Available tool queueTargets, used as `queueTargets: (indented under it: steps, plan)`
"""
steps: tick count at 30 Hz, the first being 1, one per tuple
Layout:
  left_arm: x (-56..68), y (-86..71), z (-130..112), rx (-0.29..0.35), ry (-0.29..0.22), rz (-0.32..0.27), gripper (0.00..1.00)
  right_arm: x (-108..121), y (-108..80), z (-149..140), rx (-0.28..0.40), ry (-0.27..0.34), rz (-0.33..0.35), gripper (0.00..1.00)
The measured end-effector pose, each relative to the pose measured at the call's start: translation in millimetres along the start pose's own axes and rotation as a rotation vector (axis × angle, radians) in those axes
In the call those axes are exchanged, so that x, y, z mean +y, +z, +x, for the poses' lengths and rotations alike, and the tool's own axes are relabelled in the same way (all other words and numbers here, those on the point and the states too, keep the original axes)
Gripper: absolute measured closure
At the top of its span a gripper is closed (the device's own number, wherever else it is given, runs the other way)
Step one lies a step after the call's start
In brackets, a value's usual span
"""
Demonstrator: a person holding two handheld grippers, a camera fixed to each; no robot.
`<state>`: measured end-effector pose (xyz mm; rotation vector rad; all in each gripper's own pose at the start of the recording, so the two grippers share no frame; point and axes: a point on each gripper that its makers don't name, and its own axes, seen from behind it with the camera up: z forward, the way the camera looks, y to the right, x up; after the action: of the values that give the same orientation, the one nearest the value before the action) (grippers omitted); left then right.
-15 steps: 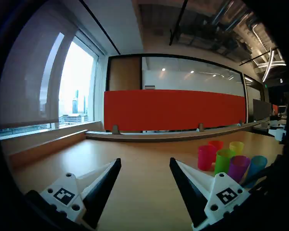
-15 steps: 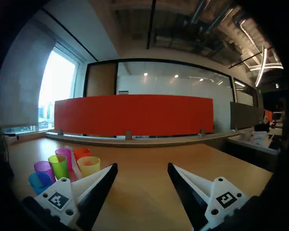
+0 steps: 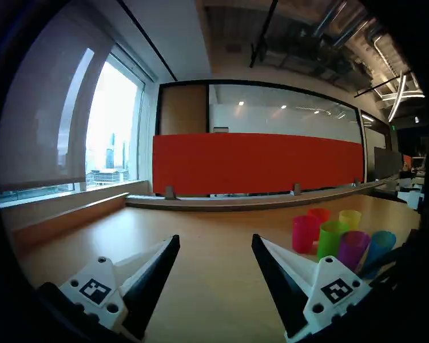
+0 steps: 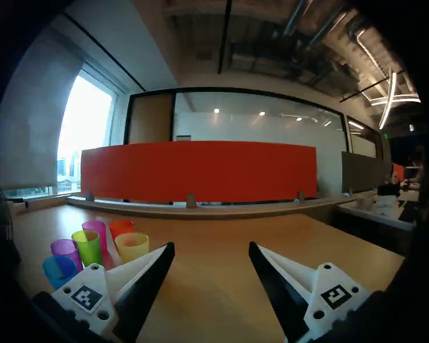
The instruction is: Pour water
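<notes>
Cups (image 3: 332, 239) in six colours stand clustered on the wooden surface (image 3: 214, 274), on the near side of the red panel (image 3: 254, 163). Seen along my left gripper (image 3: 214, 236), they sit below the panel's right end, just off my right-hand jaw. Seen along my right gripper (image 4: 210, 244), the same cups (image 4: 87, 246) sit below the panel's left end, beside my left-hand jaw. Both pairs of jaws gape wide and empty. Nearest the panel stands the red cup (image 3: 318, 215), farthest from it the blue cup (image 3: 381, 243).
</notes>
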<state>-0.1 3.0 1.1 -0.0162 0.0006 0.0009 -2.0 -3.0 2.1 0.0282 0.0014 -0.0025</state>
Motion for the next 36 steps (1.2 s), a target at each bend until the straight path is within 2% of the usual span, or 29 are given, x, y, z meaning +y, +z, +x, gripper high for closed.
queueTargets:
  steps: [6, 12, 21, 30, 36]
  plan:
    - [-2.4, 1.7, 3.8, -0.001, -0.001, -0.005, 0.07, 3.8, -0.4, 2.5, -0.017, -0.015, -0.003, 0.0]
    - [-4.7, 3.8, 32.3, 0.016, -0.032, -0.015, 0.07, 4.2, -2.1, 25.3, -0.015, -0.023, 0.012, 0.0]
    - [3.9, 12.4, 84.4, 0.02, -0.02, -0.061, 0.07, 2.6, -1.0, 71.8, -0.035, -0.015, 0.04, 0.0]
    - [18.8, 29.2, 120.8, -0.011, -0.038, -0.119, 0.07, 3.2, 8.0, 112.4, -0.058, 0.016, 0.066, 0.0]
    - [18.2, 40.0, 143.8, -0.019, -0.029, -0.128, 0.07, -0.1, 16.2, 137.9, -0.065, 0.033, 0.096, 0.0]
